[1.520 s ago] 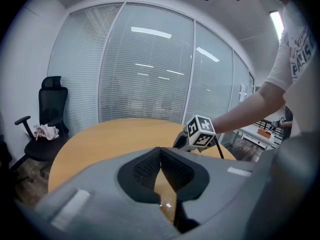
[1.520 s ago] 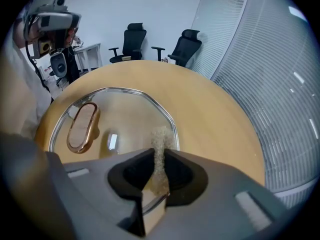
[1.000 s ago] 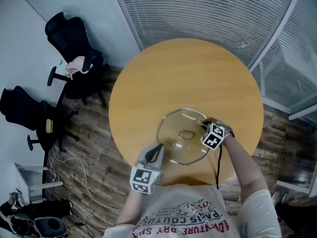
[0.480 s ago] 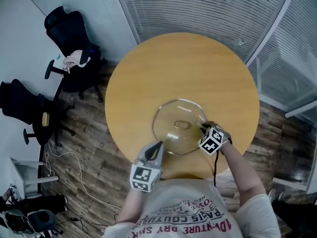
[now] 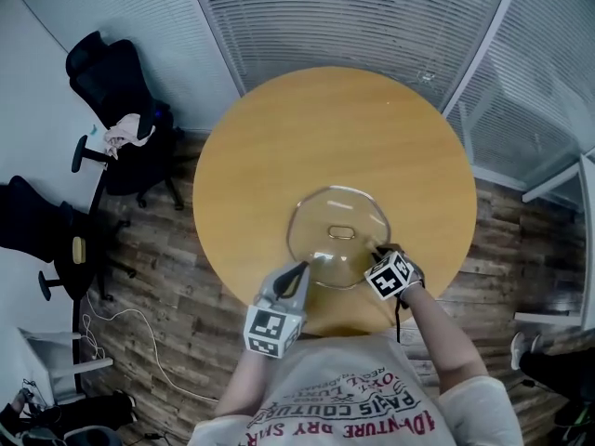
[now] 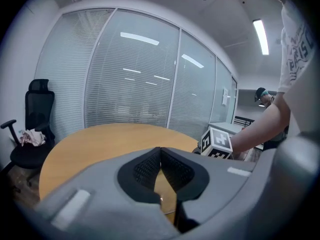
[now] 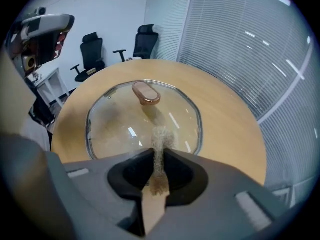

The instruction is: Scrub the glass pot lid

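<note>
Pinching scrubber (image 7: 161,138), right claw (image 5: 380,254) over glass lid (image 5: 323,249), left claw (image 5: 299,273) closed at its rim

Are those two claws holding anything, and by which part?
The right gripper pinches a beige scrub pad near its middle, one end poking out over the glass lid. The left gripper is shut on nothing.

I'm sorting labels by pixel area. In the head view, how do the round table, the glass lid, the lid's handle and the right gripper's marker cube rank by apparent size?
1. Round table
2. Glass lid
3. Marker cube, though it sits nearer the camera, so it looks bigger than it is
4. Lid handle
</note>
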